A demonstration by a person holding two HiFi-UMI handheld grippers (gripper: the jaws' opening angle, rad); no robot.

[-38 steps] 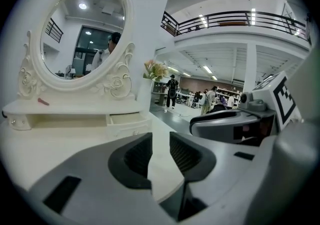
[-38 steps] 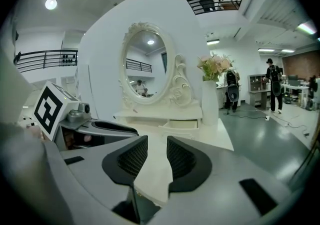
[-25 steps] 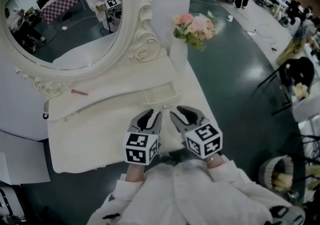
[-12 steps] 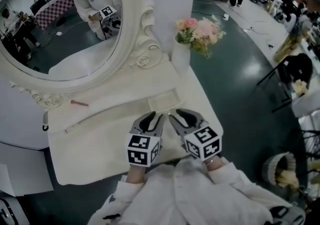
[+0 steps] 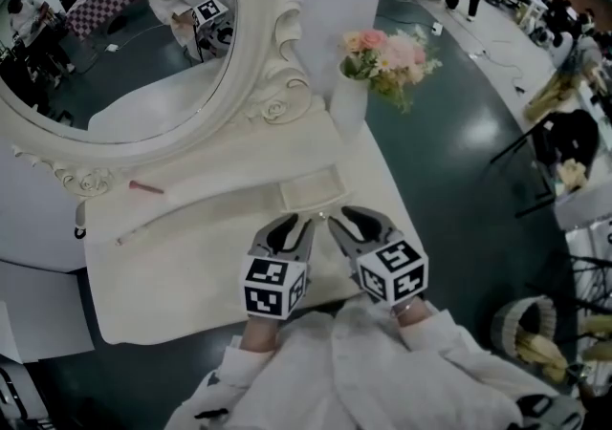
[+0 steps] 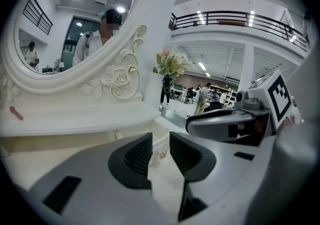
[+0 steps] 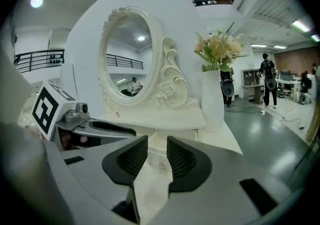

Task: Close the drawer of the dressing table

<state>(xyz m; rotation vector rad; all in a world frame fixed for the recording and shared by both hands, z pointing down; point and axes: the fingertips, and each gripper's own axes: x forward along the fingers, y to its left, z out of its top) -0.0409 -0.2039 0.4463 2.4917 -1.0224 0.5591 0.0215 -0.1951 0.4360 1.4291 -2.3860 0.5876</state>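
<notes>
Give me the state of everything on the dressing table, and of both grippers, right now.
drawer: pulled out, inside showing, not closed.
drawer knob: ahead of both grippers, not gripped.
left gripper: jaws apart, empty.
right gripper: jaws apart, empty.
vase: upright, holding flowers.
pink stick: lying flat, untouched.

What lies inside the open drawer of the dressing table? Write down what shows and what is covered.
The drawer shows only a bare pale floor, with no items visible. Its back part is covered by the shelf above it.
</notes>
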